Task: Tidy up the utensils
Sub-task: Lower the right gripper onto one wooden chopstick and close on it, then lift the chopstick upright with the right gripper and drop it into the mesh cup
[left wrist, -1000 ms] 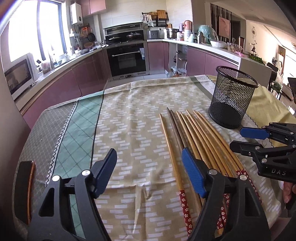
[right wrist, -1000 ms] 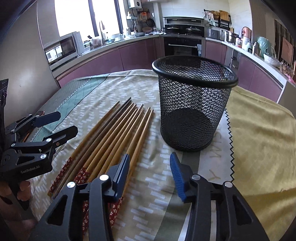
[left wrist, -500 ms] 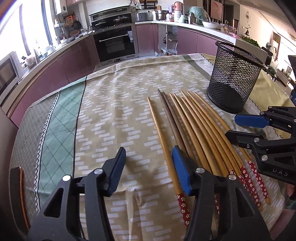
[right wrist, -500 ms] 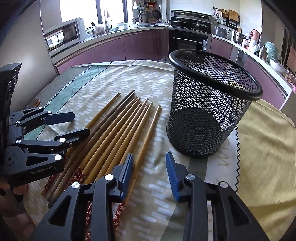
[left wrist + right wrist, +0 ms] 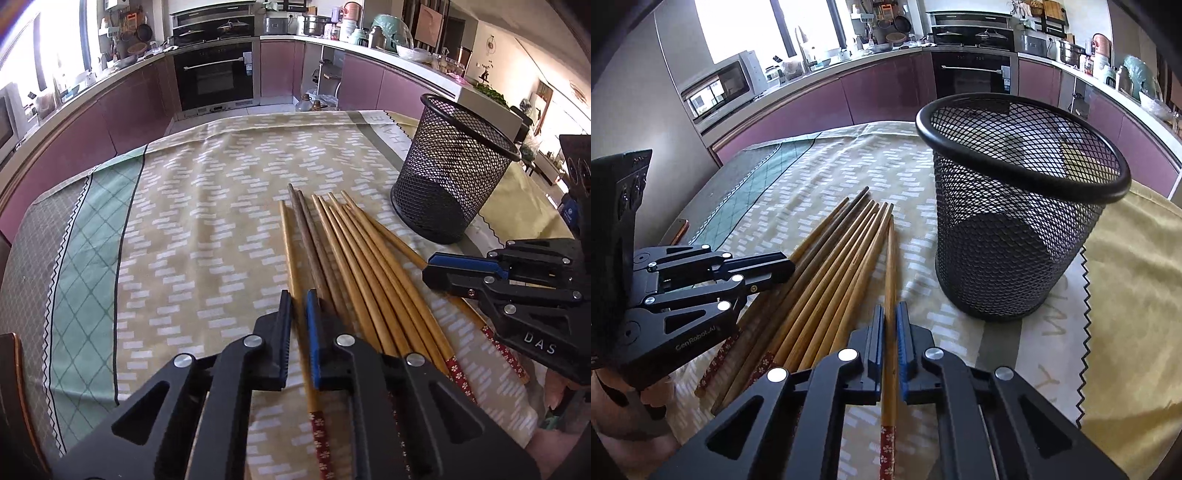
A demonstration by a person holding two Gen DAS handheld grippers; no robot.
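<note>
Several wooden chopsticks (image 5: 354, 258) with red flowered ends lie side by side on the tablecloth, tips pointing away. A black mesh cup (image 5: 454, 184) stands upright and empty to their right. In the left wrist view my left gripper (image 5: 298, 299) is closing tight on the leftmost chopstick (image 5: 290, 251), with both pads pressing on it. In the right wrist view my right gripper (image 5: 890, 310) is closing the same way on the rightmost chopstick (image 5: 889, 258), just left of the cup (image 5: 1015, 240). Each gripper shows in the other's view: right gripper (image 5: 428, 266), left gripper (image 5: 790, 267).
A patterned tablecloth (image 5: 207, 221) covers the table, with a yellow cloth (image 5: 1137, 295) under the cup's right side. A dark flat object with an orange rim (image 5: 679, 230) lies at the table's left edge. Kitchen counters and an oven (image 5: 214, 77) stand beyond the table.
Both grippers went from open to shut, each on an outer chopstick. The left gripper moved forward and tilted down over the chopsticks; the right gripper stayed almost in place.
</note>
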